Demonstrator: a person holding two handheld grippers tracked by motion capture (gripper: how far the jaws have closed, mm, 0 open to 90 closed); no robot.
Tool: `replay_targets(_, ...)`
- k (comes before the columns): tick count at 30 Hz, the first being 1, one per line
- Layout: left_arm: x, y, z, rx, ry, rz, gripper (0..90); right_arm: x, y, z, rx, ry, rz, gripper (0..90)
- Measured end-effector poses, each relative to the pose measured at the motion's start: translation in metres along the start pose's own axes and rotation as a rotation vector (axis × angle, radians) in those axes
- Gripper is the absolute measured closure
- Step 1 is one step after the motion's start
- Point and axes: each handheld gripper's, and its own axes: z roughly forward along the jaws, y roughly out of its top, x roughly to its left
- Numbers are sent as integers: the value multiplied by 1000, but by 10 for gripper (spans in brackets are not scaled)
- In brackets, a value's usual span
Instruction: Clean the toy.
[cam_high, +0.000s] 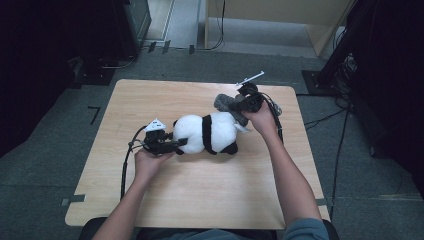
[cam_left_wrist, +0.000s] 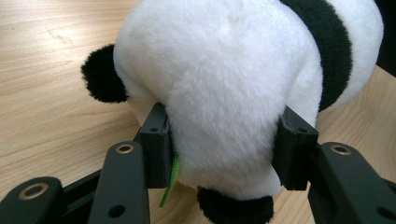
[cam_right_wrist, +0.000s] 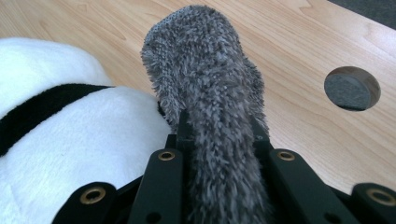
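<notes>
A panda (cam_high: 207, 132) is lying at the centre of the high view on the worktop (cam_high: 200, 190), a grey sock (cam_high: 227, 103) just above and to the right of it. The left tool (cam_high: 175, 145) is gripping the panda's white end; its own view is showing the jaws spread wide and pressing into the fur on both sides, with a green tag (cam_left_wrist: 172, 179) beside one. The right tool (cam_high: 245, 105) is pinching the sock, jaws nearly closed; its view is showing a round hole (cam_right_wrist: 352, 87) in the worktop at the right.
</notes>
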Motion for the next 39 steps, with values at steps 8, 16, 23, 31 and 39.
replay_targets(8, 0, -1, 0, -7, -4, -1, 478, 9, 11, -13, -65, -9, -21, 756)
replay_targets(16, 0, -1, -1, -2, -6, -2, 475, 49, 44, -4, -93, 35, -108, 755)
replay_targets(23, 0, -1, -1, -5, -8, -4, 473, 84, 63, 22, -72, 85, -158, 755)
replay_targets(31, -1, -1, -1, -6, -5, -5, 473, 115, 67, 52, -33, 138, -202, 755)
replay_targets(39, -2, 0, -1, 9, 1, -27, 474, 120, 58, 65, 2, 163, -220, 756)
